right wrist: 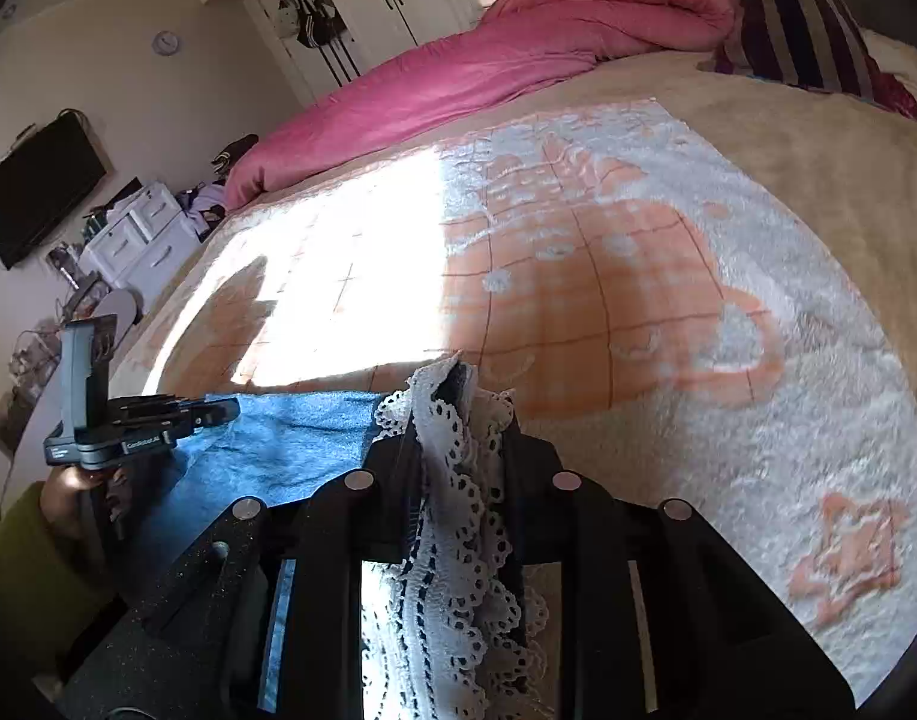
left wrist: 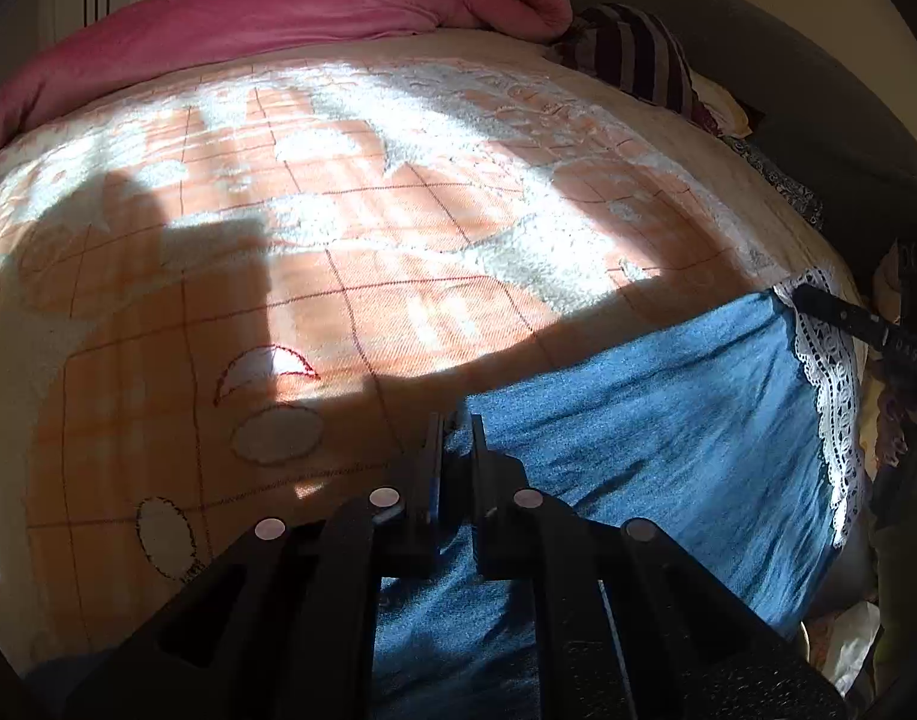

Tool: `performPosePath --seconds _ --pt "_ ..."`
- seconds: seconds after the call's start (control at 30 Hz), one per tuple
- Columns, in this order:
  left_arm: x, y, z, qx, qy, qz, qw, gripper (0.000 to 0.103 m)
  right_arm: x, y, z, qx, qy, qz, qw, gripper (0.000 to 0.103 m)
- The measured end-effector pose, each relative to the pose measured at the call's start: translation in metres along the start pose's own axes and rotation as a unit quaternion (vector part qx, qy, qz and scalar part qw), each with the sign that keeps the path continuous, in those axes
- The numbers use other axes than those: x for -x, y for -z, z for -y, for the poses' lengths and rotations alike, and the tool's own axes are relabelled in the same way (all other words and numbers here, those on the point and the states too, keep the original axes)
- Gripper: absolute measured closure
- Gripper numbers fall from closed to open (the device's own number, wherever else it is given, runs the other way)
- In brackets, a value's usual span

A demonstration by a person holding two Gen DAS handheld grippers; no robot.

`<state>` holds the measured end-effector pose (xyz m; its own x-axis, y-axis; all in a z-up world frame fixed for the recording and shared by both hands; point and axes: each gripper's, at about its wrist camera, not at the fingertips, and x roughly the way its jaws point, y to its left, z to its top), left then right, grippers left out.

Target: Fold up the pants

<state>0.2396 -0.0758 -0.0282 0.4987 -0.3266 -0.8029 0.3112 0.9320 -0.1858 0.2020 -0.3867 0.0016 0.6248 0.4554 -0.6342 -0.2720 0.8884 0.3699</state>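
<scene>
The blue denim pants (left wrist: 656, 426) with a white lace hem (left wrist: 830, 384) hang stretched between both grippers over the bed. My left gripper (left wrist: 456, 420) is shut on the pants' blue corner. My right gripper (right wrist: 458, 396) is shut on the lace hem (right wrist: 452, 516), which bunches between its fingers. In the right wrist view the left gripper (right wrist: 218, 411) shows at the left, shut on the blue cloth (right wrist: 290, 444). The right gripper's finger (left wrist: 842, 315) shows at the right edge of the left wrist view, on the lace.
The bed (left wrist: 338, 276) has an orange and white patterned blanket, part sunlit. A pink duvet (left wrist: 314, 6) is rolled at the far side, a striped pillow (left wrist: 638, 54) beside it. White drawers (right wrist: 140, 234) and a wall TV (right wrist: 38, 186) stand left of the bed.
</scene>
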Motion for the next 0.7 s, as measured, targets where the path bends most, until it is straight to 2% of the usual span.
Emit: performPosePath --seconds 0.13,0.23,0.27,0.43,0.47,0.5,0.63,0.7 --pt "-0.003 0.0 -0.001 -0.002 -0.011 0.0 0.9999 0.096 -0.025 -0.009 0.0 0.032 0.033 -0.031 0.998 0.087" --pt "-0.009 0.002 -0.003 -0.002 -0.014 -0.005 0.9999 0.096 -0.048 0.003 0.006 0.054 0.07 -0.079 0.993 0.086" --pt "-0.01 0.002 -0.003 -0.005 -0.017 -0.006 0.9998 0.096 -0.052 0.006 0.008 0.055 0.073 -0.081 0.993 0.085" --pt "-0.013 0.004 -0.003 -0.01 -0.028 -0.009 0.9995 0.09 -0.047 0.01 0.016 0.03 0.072 -0.065 0.995 0.076" --pt "-0.013 0.003 -0.003 -0.012 -0.03 -0.009 0.9994 0.09 -0.042 0.011 0.017 0.018 0.075 -0.059 0.995 0.067" --pt "-0.012 0.003 -0.002 -0.016 -0.033 -0.009 0.9993 0.089 -0.035 0.01 0.017 0.01 0.082 -0.052 0.995 0.058" --pt "-0.003 0.002 -0.004 -0.013 -0.034 -0.005 0.9993 0.079 0.015 0.019 0.018 -0.016 0.078 0.008 0.997 0.051" --pt "0.002 0.002 -0.007 -0.009 -0.028 -0.002 0.9996 0.072 0.04 0.03 0.018 -0.023 0.08 0.023 0.996 0.044"
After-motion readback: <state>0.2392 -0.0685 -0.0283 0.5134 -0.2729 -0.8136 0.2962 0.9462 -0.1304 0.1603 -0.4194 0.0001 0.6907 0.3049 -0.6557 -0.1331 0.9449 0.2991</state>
